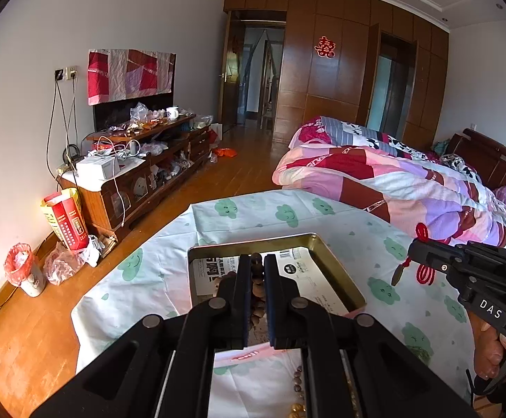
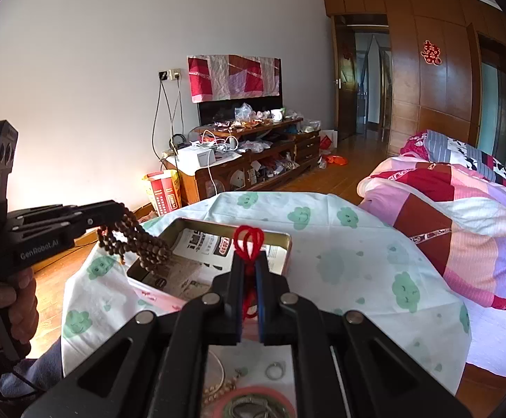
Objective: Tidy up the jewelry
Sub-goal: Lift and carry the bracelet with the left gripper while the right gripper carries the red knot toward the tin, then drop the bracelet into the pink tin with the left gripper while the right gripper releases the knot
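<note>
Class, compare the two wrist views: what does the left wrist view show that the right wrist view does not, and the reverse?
Only the left wrist view: a small bin lined with red plastic on the floor. Only the right wrist view: a silver ring on the cloth below the right claw, and the wooden bead strand hanging free from the left claw. Both: the gold tin, the red cord and the bed quilt.

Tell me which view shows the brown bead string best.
The right wrist view: the brown bead string hangs in full loops from the shut left gripper, above the metal tin. In the left wrist view only a few beads peek between that gripper's own closed fingers.
</note>
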